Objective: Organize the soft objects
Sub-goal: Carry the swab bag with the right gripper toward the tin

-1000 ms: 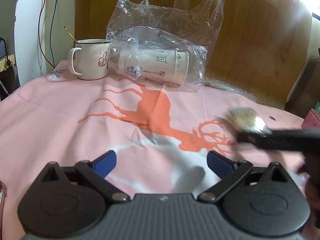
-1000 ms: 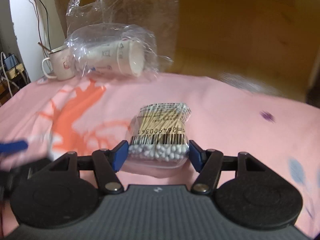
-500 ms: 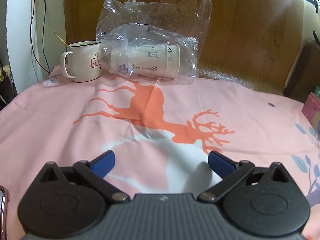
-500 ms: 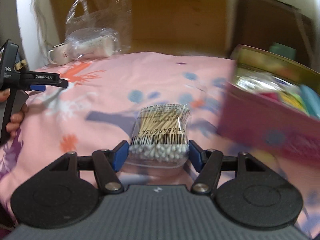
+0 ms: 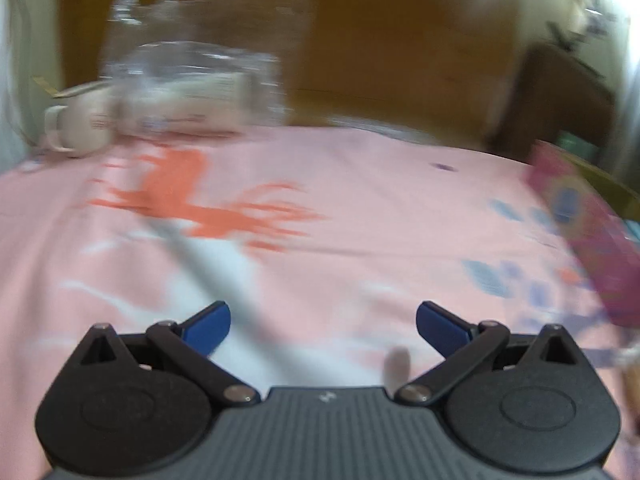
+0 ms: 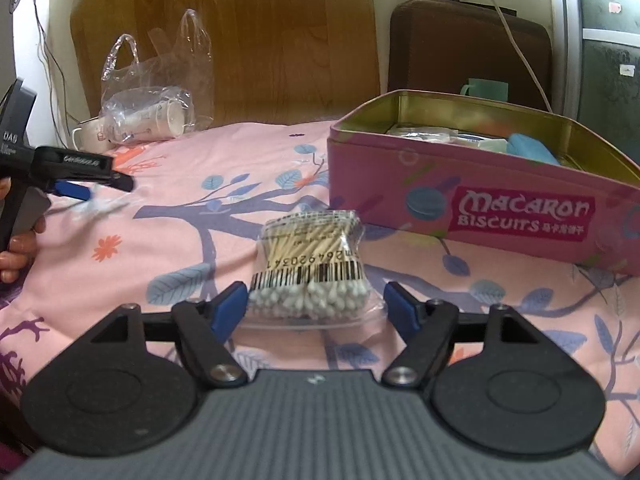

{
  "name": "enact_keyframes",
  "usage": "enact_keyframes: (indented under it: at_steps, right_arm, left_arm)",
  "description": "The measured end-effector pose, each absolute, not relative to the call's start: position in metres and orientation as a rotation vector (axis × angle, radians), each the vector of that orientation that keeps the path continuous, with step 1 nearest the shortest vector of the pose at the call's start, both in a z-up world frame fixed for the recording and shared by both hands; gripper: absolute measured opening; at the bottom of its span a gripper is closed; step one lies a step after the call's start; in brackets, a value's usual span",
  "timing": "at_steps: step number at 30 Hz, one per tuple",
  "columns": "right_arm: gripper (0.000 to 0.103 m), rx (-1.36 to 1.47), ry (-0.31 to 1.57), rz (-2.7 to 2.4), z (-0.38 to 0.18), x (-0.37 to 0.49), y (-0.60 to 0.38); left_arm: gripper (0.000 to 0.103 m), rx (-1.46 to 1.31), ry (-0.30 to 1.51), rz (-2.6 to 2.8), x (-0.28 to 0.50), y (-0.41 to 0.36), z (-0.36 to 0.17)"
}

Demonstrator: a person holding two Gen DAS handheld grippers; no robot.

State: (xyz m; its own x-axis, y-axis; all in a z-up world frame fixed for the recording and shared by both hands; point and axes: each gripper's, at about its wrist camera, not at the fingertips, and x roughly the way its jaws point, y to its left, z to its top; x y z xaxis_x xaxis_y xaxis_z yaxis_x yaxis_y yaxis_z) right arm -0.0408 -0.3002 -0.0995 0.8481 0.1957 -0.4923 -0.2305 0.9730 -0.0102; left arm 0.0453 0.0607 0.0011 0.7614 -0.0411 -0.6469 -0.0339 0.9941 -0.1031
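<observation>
Opening over a pink floral cloth (image 6: 240,152), the right gripper (image 6: 316,304) has its blue pads parting around a clear packet of cotton swabs (image 6: 310,264), which lies on the cloth between them; the left pad is at the packet's edge, while the right pad stands clear of it with a visible gap. Just beyond the packet sits an open pink biscuit tin (image 6: 480,204) (lettered "Macaron Biscuits"), its gold interior already holding several pale and blue items too small to make out. At far left, a person's hand (image 6: 16,248) grips the handle of the left gripper (image 6: 92,188), which hangs above the cloth; its own blurred view shows the left gripper's jaws spread wide with nothing between them. At the far edge of the cloth, a white mug (image 6: 90,136) stands beside a paper cup (image 6: 160,118) lying on its side inside a clear plastic bag (image 6: 152,76), against a wooden panel (image 6: 280,40).
</observation>
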Motion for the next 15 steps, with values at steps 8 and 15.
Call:
enact_keyframes:
  at_steps: [8, 15]
  right_arm:
    - [0.085, -0.079, 0.483, 0.248, -0.107, -0.058, -0.318]
    - [0.085, -0.101, 0.430, 0.181, -0.111, -0.068, -0.326]
  left_arm:
    - [0.103, -0.144, 0.730, -0.248, 0.026, -0.017, 0.014]
    - [0.103, -0.144, 0.771, -0.385, 0.012, -0.058, 0.016]
